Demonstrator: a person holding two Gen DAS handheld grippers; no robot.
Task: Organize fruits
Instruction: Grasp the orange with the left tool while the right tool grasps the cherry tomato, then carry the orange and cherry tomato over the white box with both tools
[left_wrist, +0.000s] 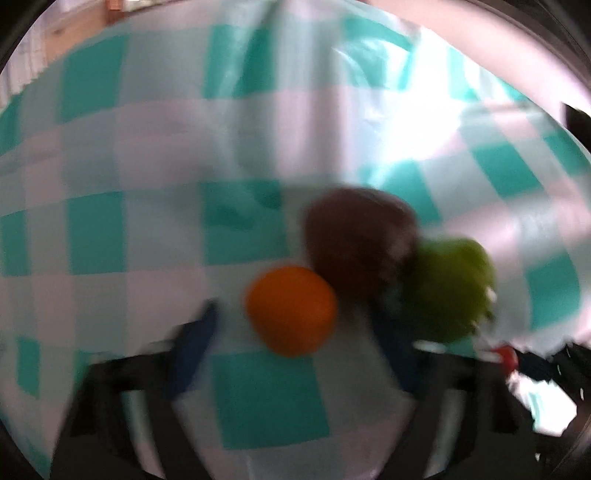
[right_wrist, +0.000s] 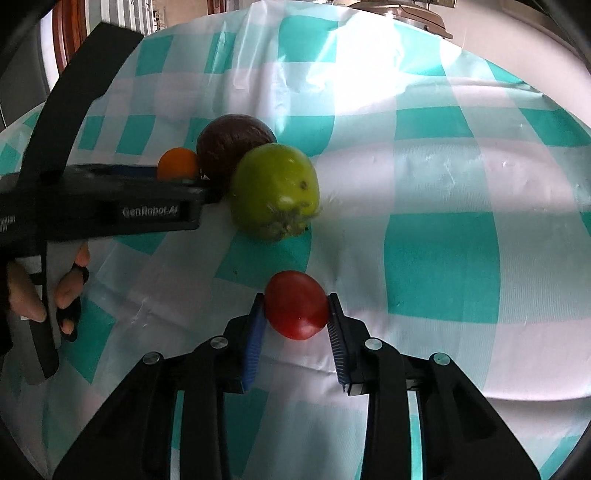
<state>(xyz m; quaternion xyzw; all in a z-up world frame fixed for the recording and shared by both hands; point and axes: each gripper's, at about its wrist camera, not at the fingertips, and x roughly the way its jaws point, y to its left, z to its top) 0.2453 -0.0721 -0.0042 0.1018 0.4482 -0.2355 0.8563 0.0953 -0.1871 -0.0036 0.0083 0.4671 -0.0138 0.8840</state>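
**Ana:** Teal and white checks all over this tablecloth (right_wrist: 439, 254), and on it we've got our right gripper (right_wrist: 295, 314) clamped on the red tomato (right_wrist: 295, 304). Both blue pads (right_wrist: 256, 332) are pressed against its sides, narrow grip, tomato near the close edge of the cloth.

**Ben:** And up and to the left of it we see the cluster: green fruit (right_wrist: 275, 190) in front, dark brown fruit (right_wrist: 232, 146) touching it from behind, small orange fruit (right_wrist: 178, 163) tucked at the far left.

**Ana:** Our left gripper (left_wrist: 291, 325) is right there. Its own camera is smeared with blur, but we can make out the orange fruit (left_wrist: 291, 310) sitting between the two blue fingers (left_wrist: 195, 347).

**Ben:** Is it gripped?

**Ana:** We see cloth between the left finger and the fruit, so the pads aren't pressing it. Partly closed, holding nothing, as far as the blur allows.

**Ben:** From the right camera we see that gripper's black body (right_wrist: 110, 206) coming in from the left, with a person's hand (right_wrist: 44, 291) in a fingerless black glove on the handle.

**Ana:** Brown fruit (left_wrist: 358, 236) and green fruit (left_wrist: 450, 288) sit just beyond the right finger, touching each other.
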